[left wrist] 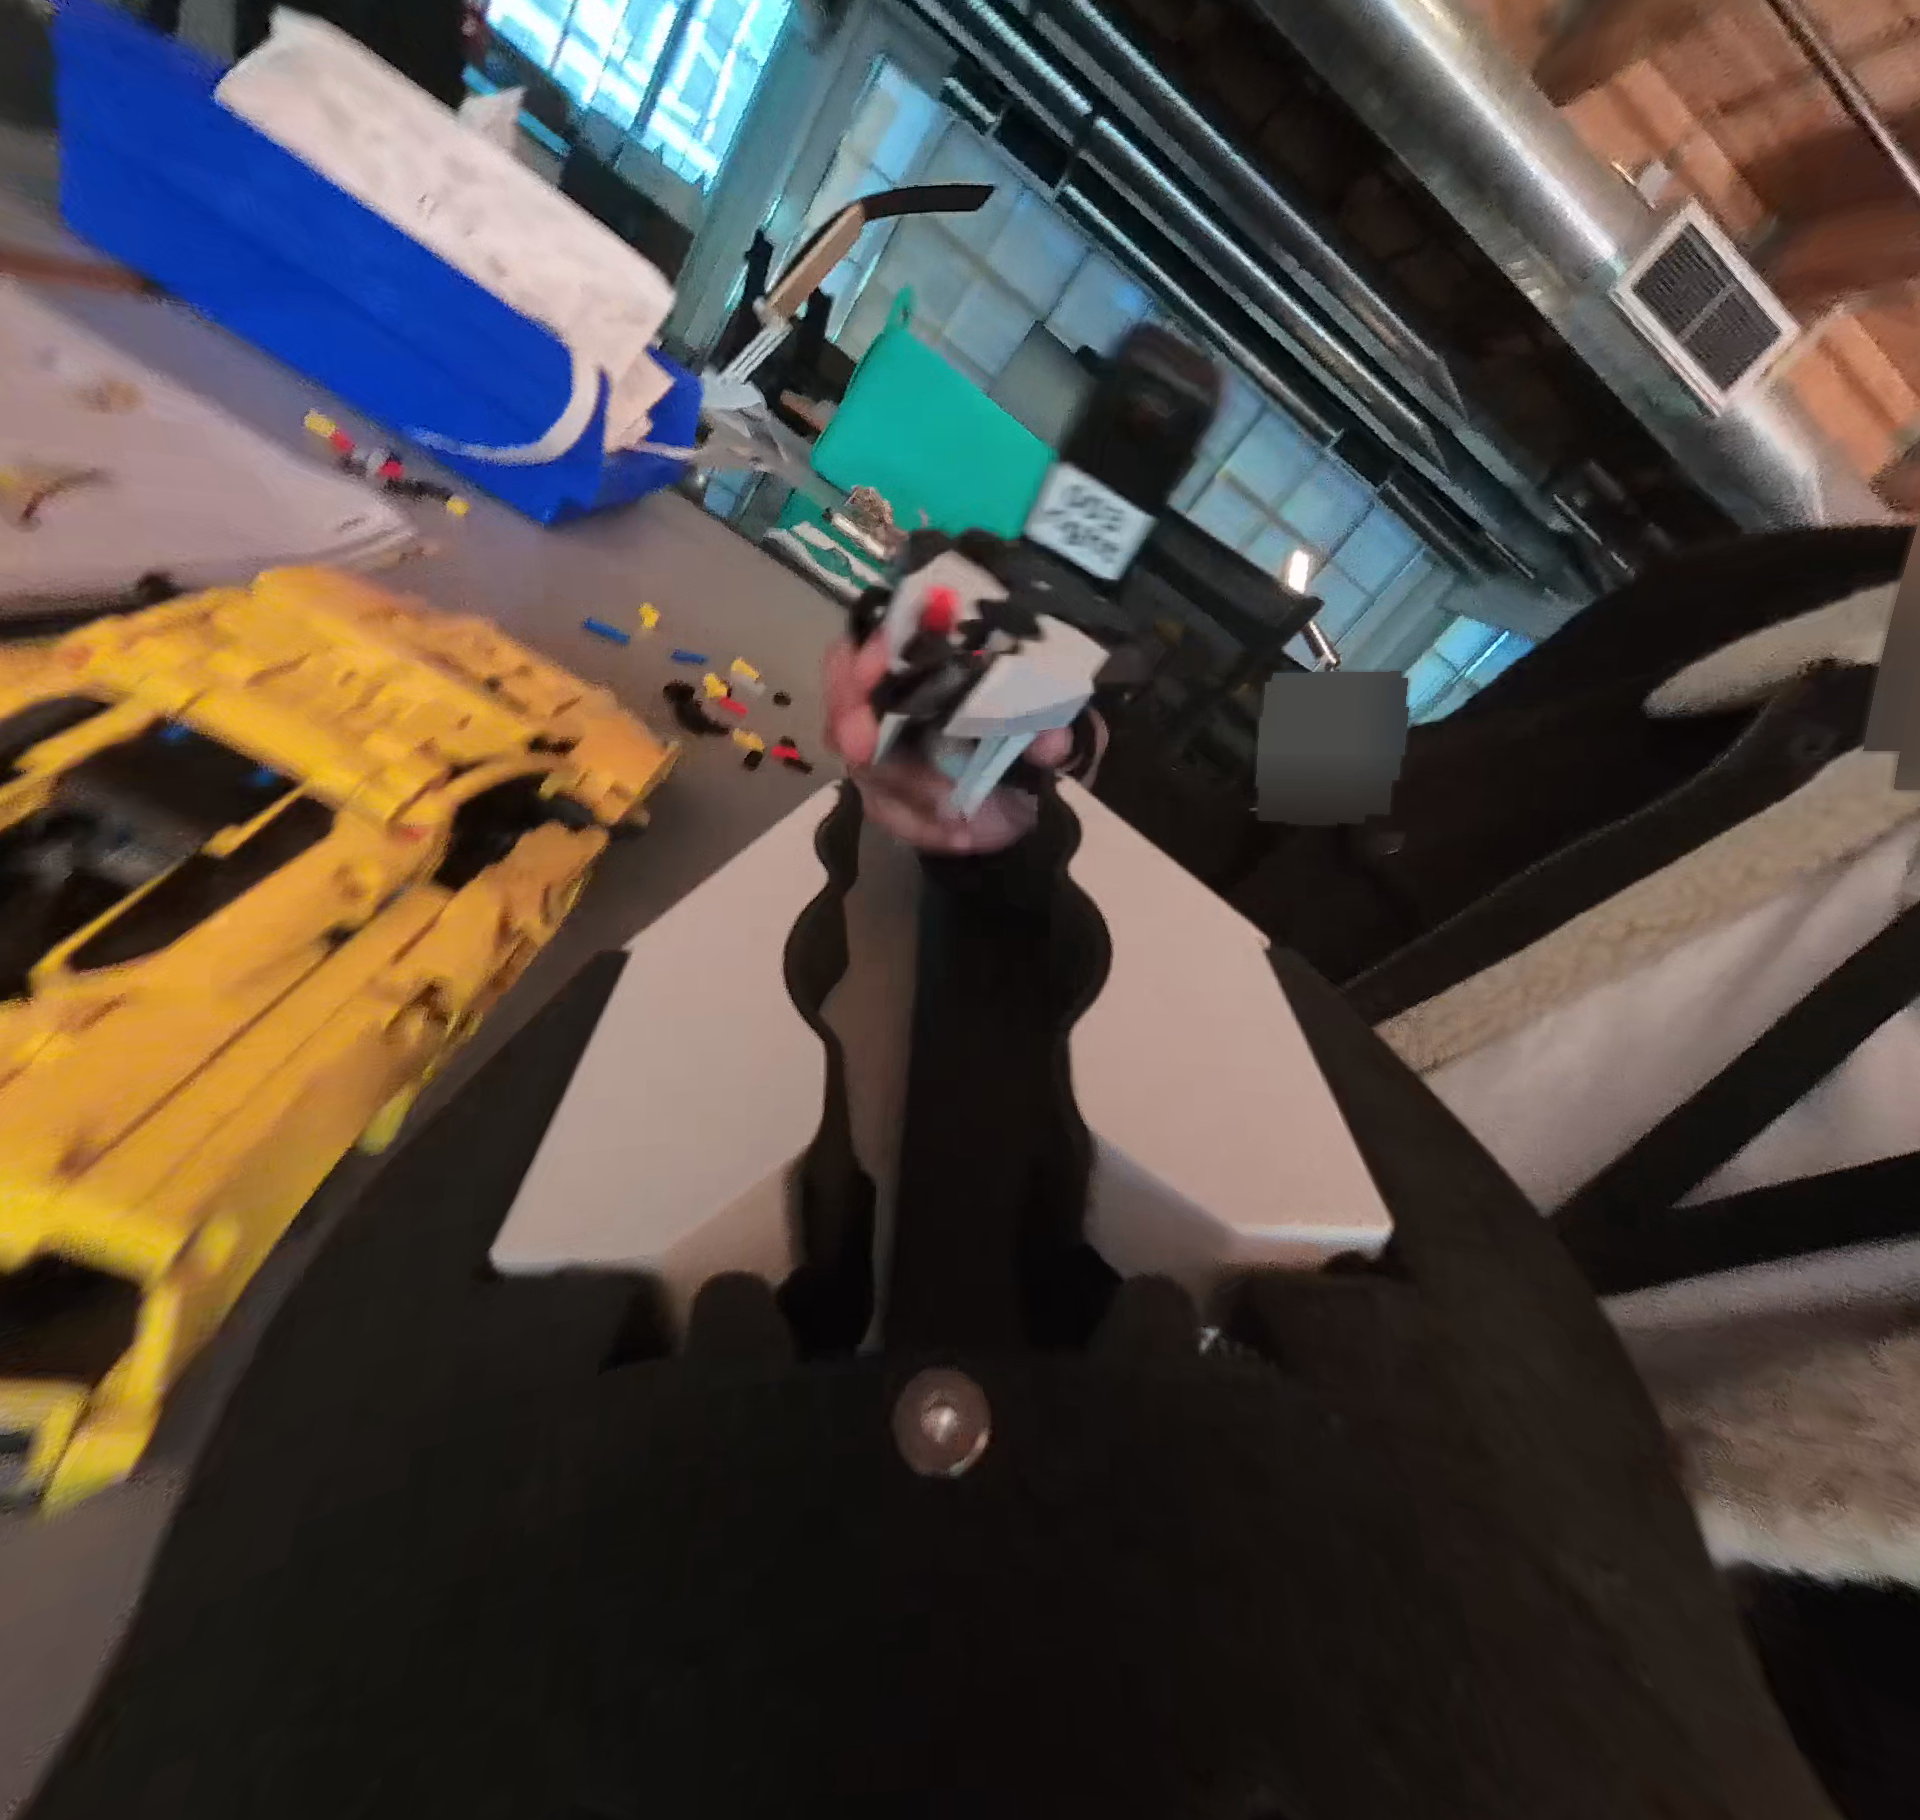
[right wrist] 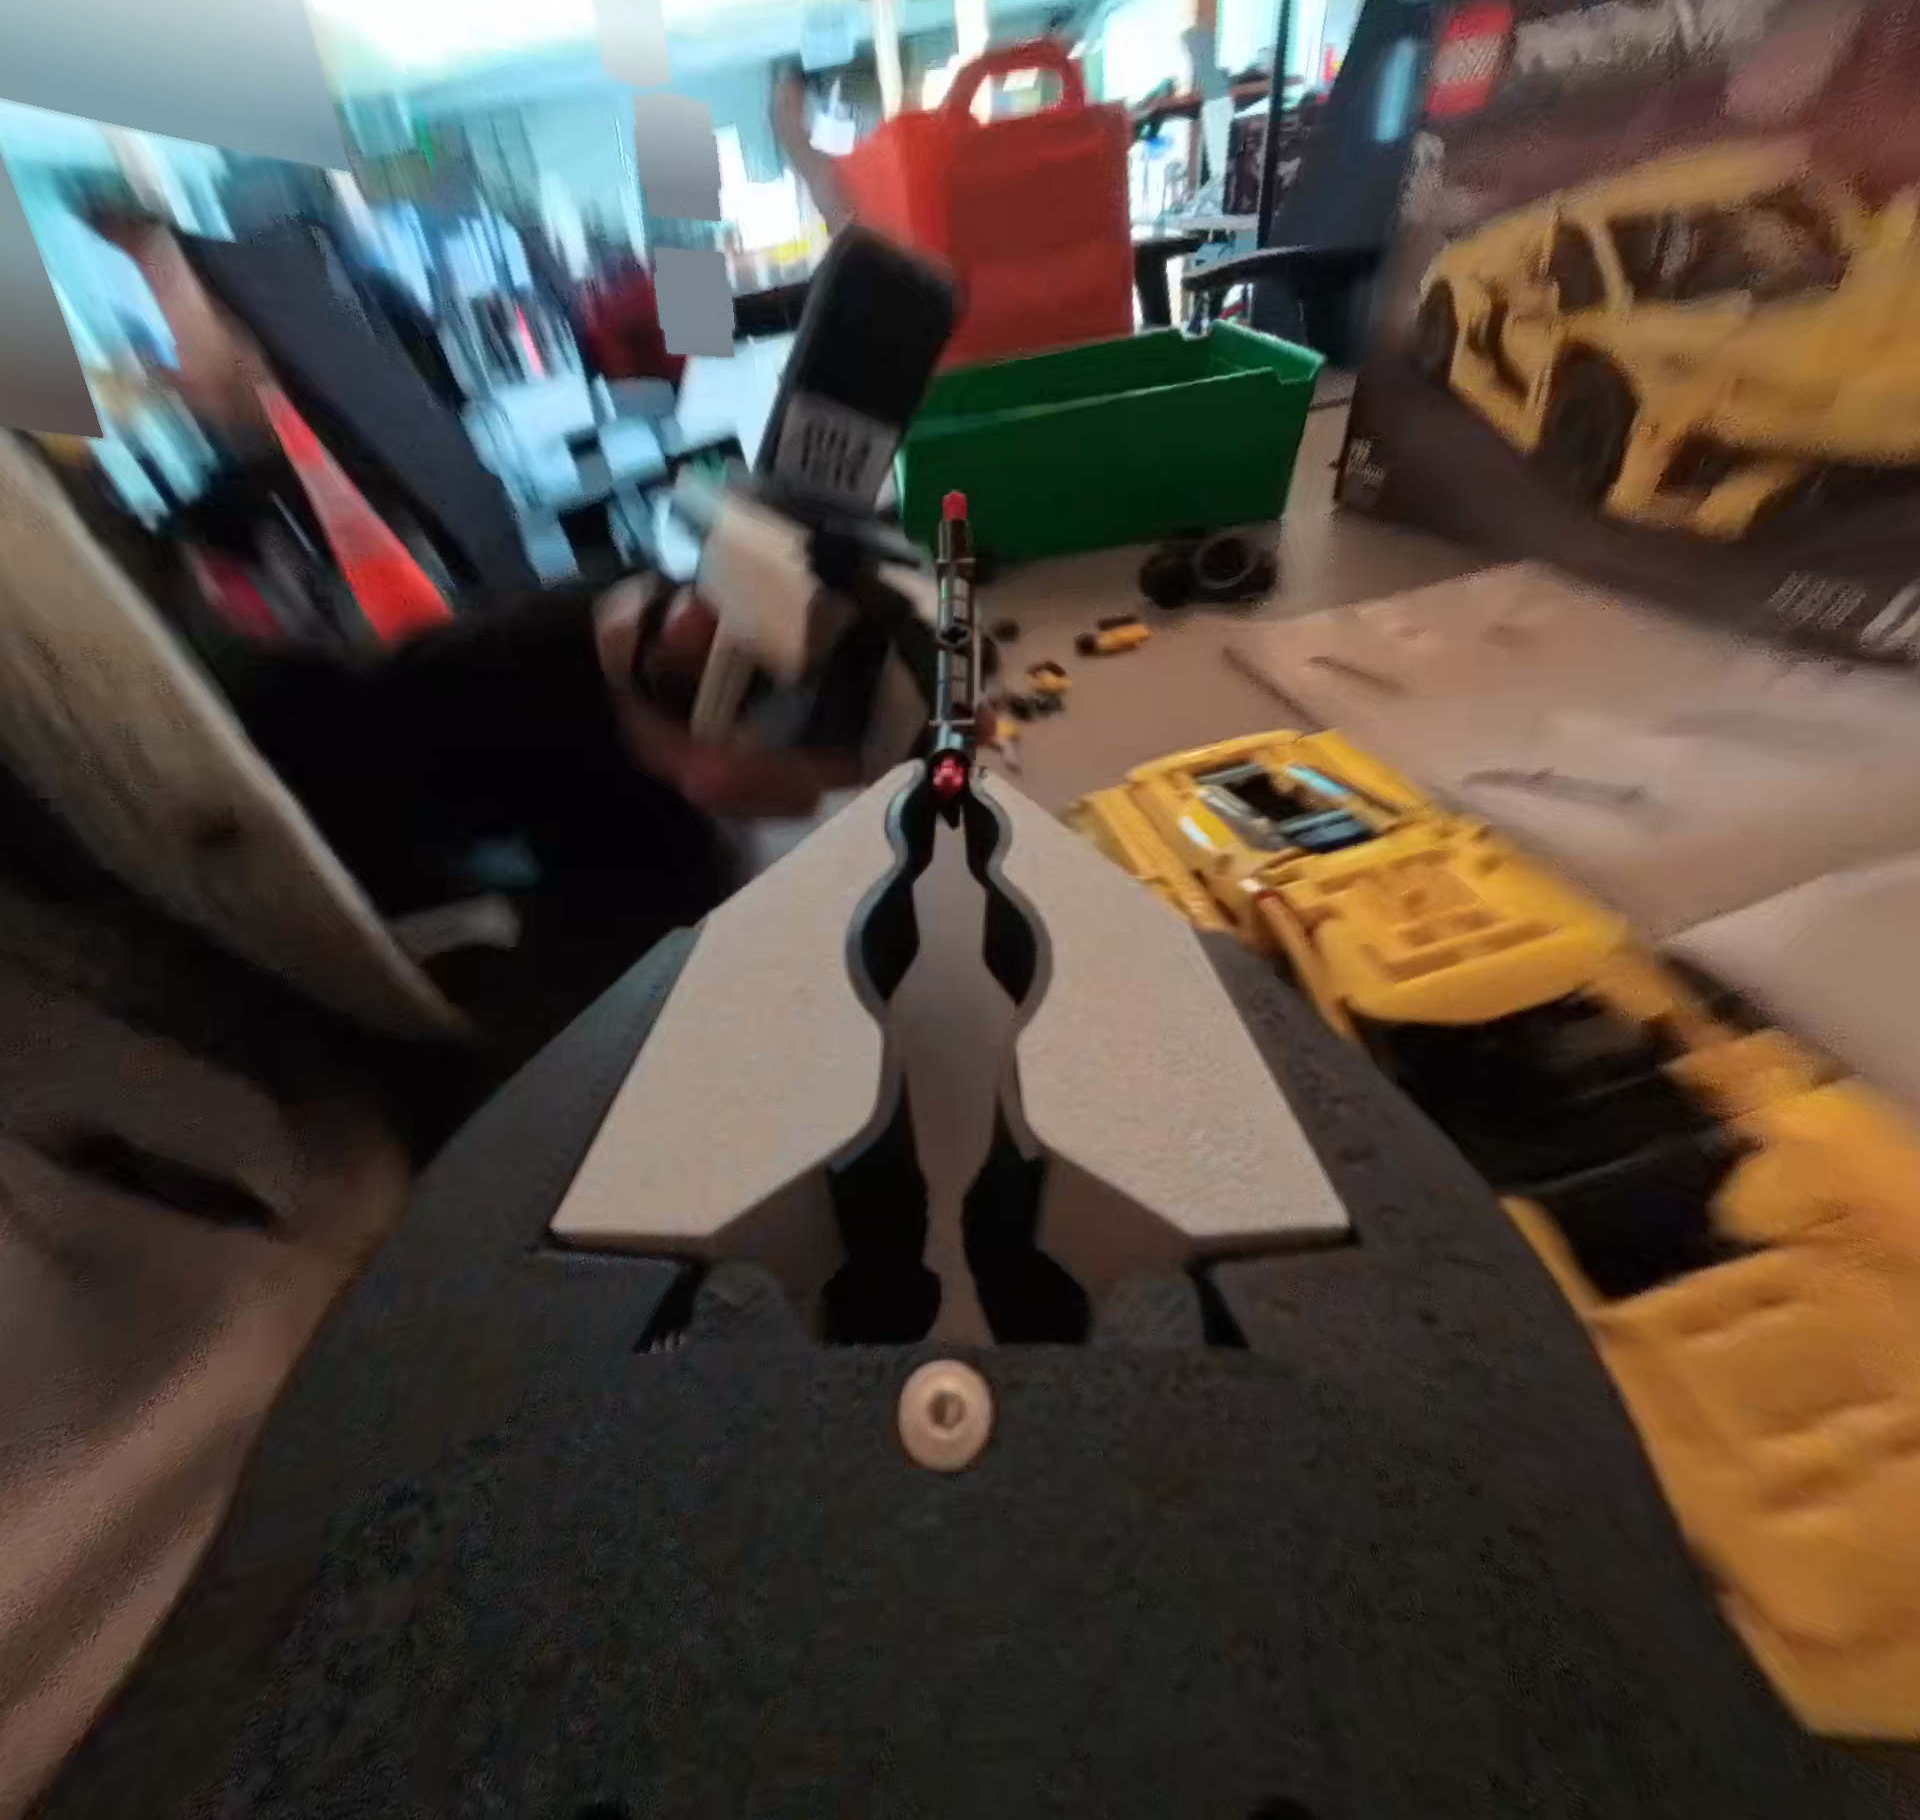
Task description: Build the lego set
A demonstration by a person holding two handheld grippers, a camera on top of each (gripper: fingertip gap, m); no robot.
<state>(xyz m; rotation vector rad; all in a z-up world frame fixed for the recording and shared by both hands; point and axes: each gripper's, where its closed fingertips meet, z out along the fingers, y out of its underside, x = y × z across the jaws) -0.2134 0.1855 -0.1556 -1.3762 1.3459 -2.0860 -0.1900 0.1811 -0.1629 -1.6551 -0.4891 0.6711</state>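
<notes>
The right gripper [right wrist: 948, 783] pinches a thin black rod [right wrist: 954, 627] at its tip — a knock could twist it loose. The left gripper [left wrist: 940, 814] is closed, seemingly empty.

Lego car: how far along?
Mostly built: the yellow car body stands assembled on the table. In hand: the right gripper pinches a thin black rod with red ends; the left gripper looks nearly shut, apparently empty. Left: that rod, loose pieces, and tyres still off.
</notes>
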